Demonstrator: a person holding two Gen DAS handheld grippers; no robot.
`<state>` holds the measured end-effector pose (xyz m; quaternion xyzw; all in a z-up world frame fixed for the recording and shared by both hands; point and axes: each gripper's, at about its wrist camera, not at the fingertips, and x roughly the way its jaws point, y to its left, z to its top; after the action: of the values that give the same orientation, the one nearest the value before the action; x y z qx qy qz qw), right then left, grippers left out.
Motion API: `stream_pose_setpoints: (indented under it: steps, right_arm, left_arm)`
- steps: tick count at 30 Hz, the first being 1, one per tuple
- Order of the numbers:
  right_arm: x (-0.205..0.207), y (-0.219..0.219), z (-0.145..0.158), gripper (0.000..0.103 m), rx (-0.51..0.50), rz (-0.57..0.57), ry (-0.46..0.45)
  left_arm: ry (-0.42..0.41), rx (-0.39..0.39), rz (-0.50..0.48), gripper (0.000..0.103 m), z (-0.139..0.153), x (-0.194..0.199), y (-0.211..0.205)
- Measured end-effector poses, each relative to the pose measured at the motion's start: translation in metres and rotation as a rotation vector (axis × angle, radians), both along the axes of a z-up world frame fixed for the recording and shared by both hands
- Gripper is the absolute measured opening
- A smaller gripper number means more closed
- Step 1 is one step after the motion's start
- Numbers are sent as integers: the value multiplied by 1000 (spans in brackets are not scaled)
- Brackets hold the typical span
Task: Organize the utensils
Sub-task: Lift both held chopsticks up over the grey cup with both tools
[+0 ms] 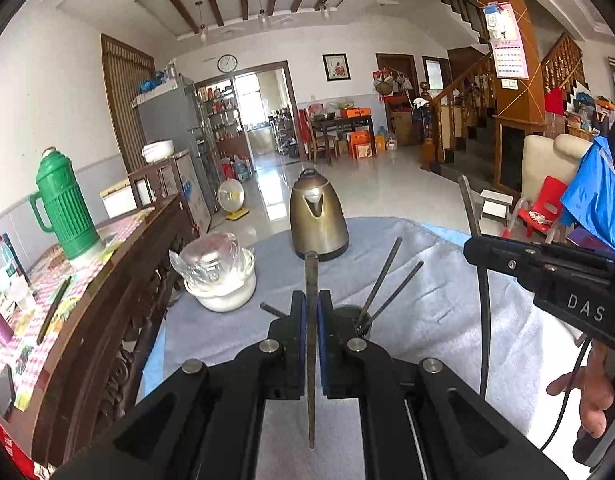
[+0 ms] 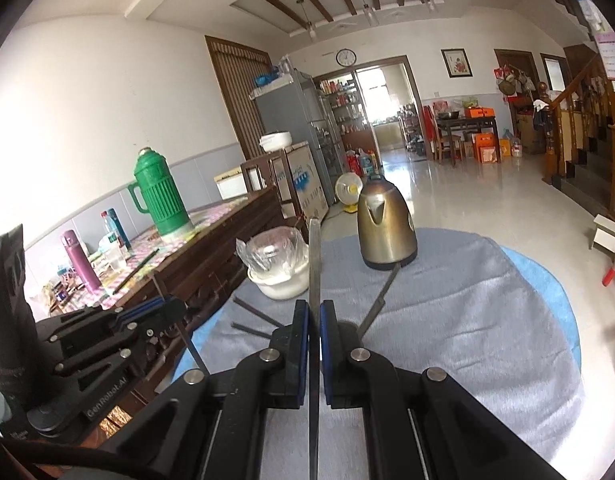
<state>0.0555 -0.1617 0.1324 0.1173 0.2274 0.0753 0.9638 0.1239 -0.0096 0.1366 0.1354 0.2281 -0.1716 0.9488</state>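
My left gripper (image 1: 312, 300) is shut on a thin metal chopstick (image 1: 311, 272) that stands upright between its blue pads. Just past it a dark round holder cup (image 1: 353, 314) holds two chopsticks (image 1: 381, 276) leaning right; another stick end (image 1: 272, 310) pokes out left of the fingers. My right gripper (image 2: 315, 308) is shut on a second metal chopstick (image 2: 314, 256), also upright. The holder's rim (image 2: 347, 326) sits just right of its fingers with a stick (image 2: 377, 302) leaning out. Loose sticks (image 2: 255, 314) lie on the cloth to the left. Each gripper shows in the other's view, the right one (image 1: 473, 246) and the left one (image 2: 175, 310).
A brass kettle (image 1: 317, 220) stands at the far side of the grey cloth (image 1: 427, 304). A white bowl with plastic wrap (image 1: 221, 276) sits at the left. A dark wooden sideboard (image 1: 107, 312) with a green thermos (image 1: 65, 208) runs along the left edge.
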Motion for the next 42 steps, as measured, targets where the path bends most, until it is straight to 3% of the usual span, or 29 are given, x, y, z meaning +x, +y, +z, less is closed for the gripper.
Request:
stream_pose_setpoints:
  steps: [13,22,33,36,42]
  right_arm:
    - [15,3,36,6,-2,10,-68]
    - [44,9,52,6,17,3,-122]
    - [98,14,36,6,11,-111,-190]
    - [112,11,27,6,4,-144,-196]
    - [133,13,6,6,-31,-209,-227]
  left_arm:
    - [-41,-19,-4,5,21,9,2]
    - [10,-170,-29,5,45,51,33]
    - [23,-413,1,5,58,105,52]
    - [2,-451,23,5,55,113,46]
    - [-48,-448,98,5,40,135,22]
